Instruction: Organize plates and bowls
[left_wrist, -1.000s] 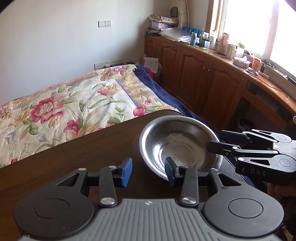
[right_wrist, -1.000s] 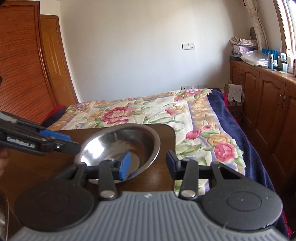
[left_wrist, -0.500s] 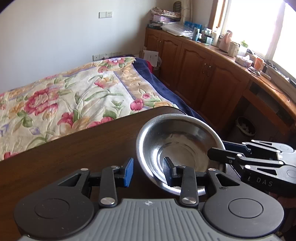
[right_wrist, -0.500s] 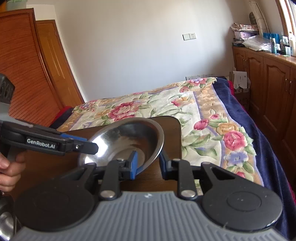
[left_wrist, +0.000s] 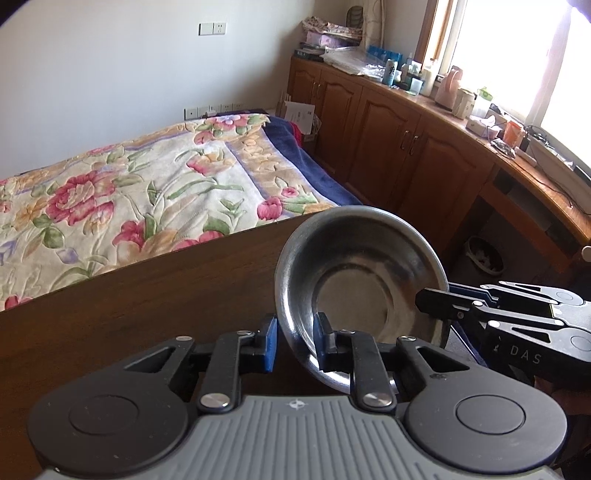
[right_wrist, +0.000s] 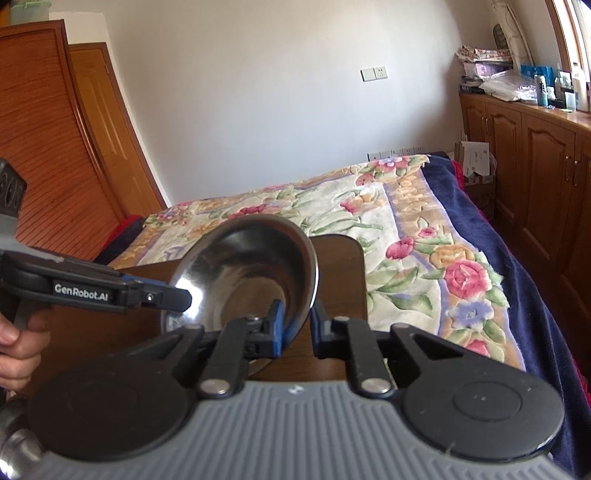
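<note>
A steel bowl (left_wrist: 362, 280) is tilted up off the dark wooden table (left_wrist: 147, 302), its hollow facing the left wrist camera. My left gripper (left_wrist: 295, 343) is shut on the bowl's near rim, one finger inside the bowl and one outside. In that view my right gripper (left_wrist: 443, 306) bites the opposite rim from the right. In the right wrist view the same bowl (right_wrist: 251, 273) leans left, and my right gripper (right_wrist: 297, 328) is shut on its rim. There my left gripper (right_wrist: 177, 295) reaches the bowl's left rim, with a hand (right_wrist: 14, 343) holding its grip.
A bed with a floral cover (left_wrist: 129, 192) lies just past the table's far edge. Wooden cabinets (left_wrist: 406, 147) with a cluttered top run along the right under a window. A shiny metal object (right_wrist: 11, 443) shows at the lower left edge of the right wrist view.
The bowl went from flat on the table to lifted and tilted. My right gripper closed on its rim first, then my left fingers narrowed onto the other side.
</note>
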